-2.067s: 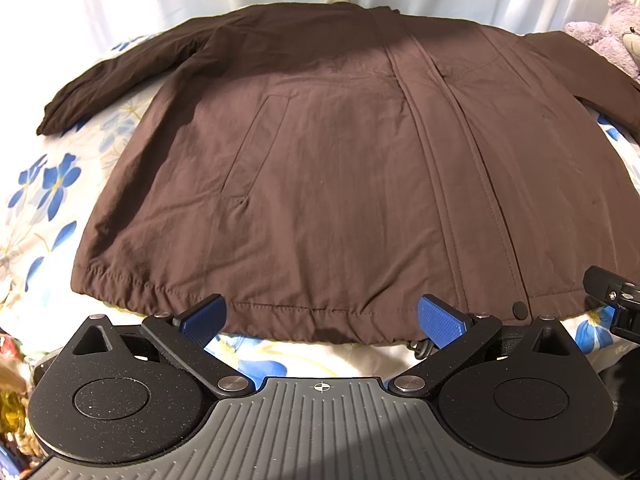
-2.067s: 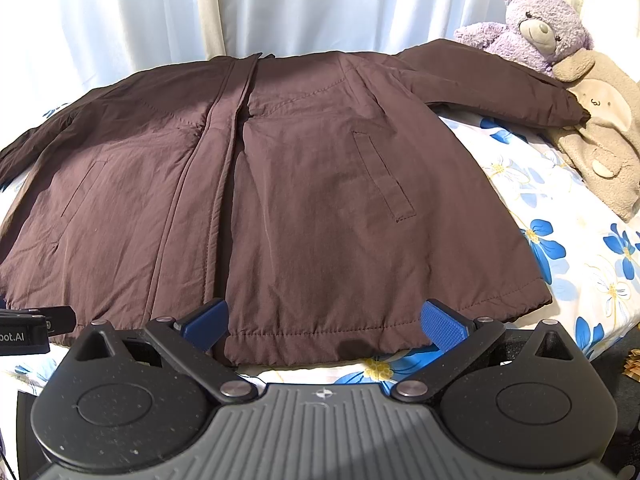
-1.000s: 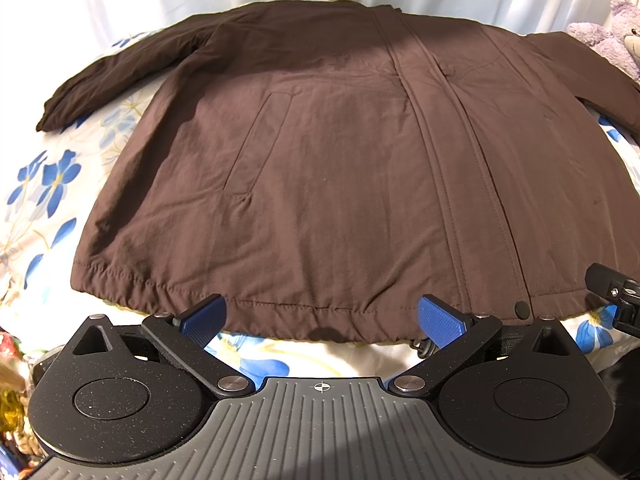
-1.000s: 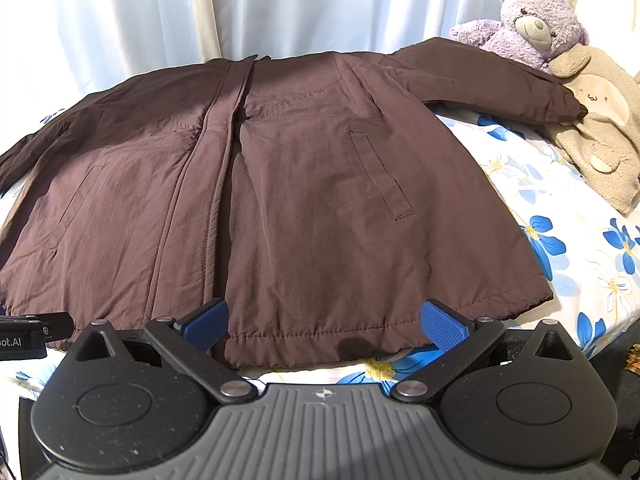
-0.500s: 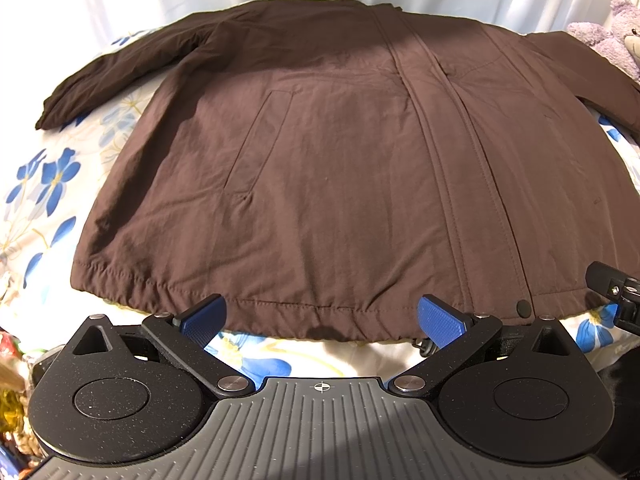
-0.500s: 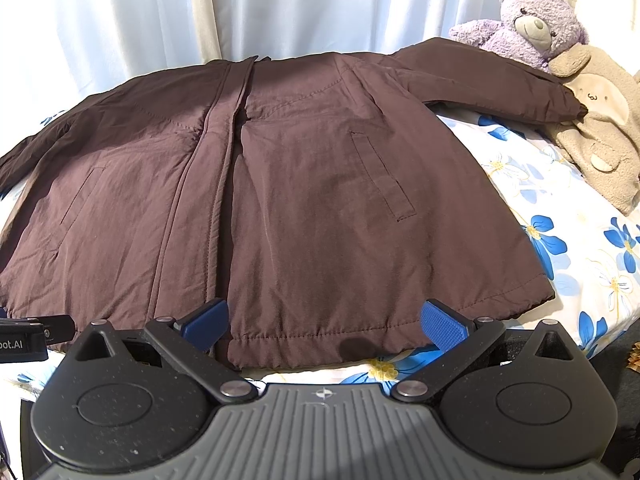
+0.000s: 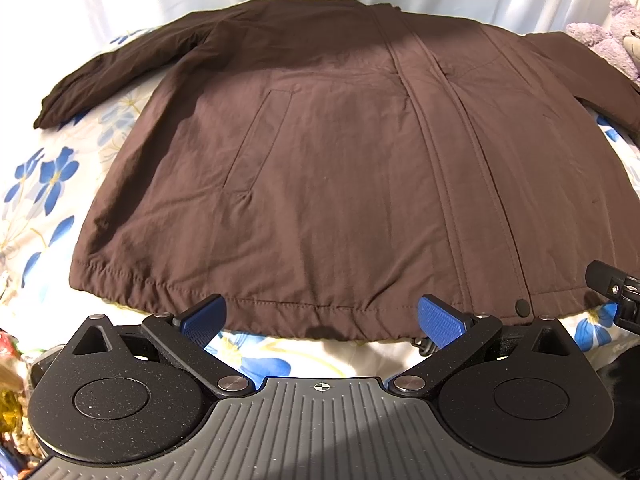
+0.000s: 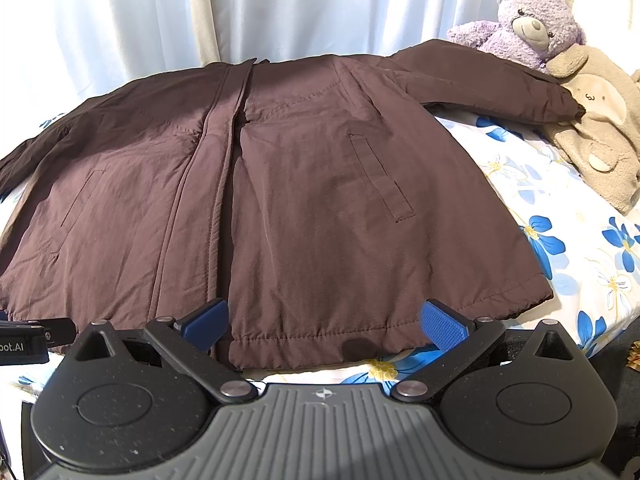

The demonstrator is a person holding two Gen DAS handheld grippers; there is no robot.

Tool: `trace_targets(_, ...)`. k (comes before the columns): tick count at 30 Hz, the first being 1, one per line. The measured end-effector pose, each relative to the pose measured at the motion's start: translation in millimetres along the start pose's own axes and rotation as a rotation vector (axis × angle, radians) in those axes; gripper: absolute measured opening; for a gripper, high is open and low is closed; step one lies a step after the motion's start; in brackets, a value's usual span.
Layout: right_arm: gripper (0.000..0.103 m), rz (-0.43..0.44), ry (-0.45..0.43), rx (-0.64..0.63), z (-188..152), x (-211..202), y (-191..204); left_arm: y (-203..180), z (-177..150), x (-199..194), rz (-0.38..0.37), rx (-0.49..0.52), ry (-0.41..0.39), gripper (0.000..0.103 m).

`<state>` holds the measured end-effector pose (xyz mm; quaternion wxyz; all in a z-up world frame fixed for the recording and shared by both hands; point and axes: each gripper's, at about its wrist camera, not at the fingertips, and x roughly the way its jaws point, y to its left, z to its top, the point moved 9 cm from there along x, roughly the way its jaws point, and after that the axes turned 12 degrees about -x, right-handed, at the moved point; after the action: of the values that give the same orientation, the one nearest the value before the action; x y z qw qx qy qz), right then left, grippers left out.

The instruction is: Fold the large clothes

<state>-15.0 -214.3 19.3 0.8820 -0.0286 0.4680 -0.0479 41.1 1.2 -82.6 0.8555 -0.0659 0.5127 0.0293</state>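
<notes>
A large dark brown jacket [image 7: 332,168] lies flat, front up, on a bed, sleeves spread to both sides; it also shows in the right wrist view [image 8: 288,200]. My left gripper [image 7: 322,320] is open and empty, just short of the left half of the hem. My right gripper [image 8: 324,326] is open and empty, at the hem of the right half. Part of the right gripper shows at the right edge of the left wrist view [image 7: 616,292]. Part of the left gripper shows at the left edge of the right wrist view [image 8: 24,344].
The bed has a white sheet with blue flowers [image 8: 560,208]. A purple teddy bear [image 8: 524,24] and a beige plush toy [image 8: 600,120] lie at the far right, by the right sleeve's cuff. White curtains [image 8: 200,8] hang behind the bed.
Both grippers have stayed almost still, still open. The views have shifted only slightly and the jacket has not moved.
</notes>
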Motion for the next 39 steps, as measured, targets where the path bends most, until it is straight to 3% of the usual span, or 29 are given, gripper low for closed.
trace_targets(39, 0.102, 0.009, 0.004, 0.009, 1.3, 4.1, 2.4, 1.5, 3.8, 4.9, -0.019, -0.006, 0.026, 0.103)
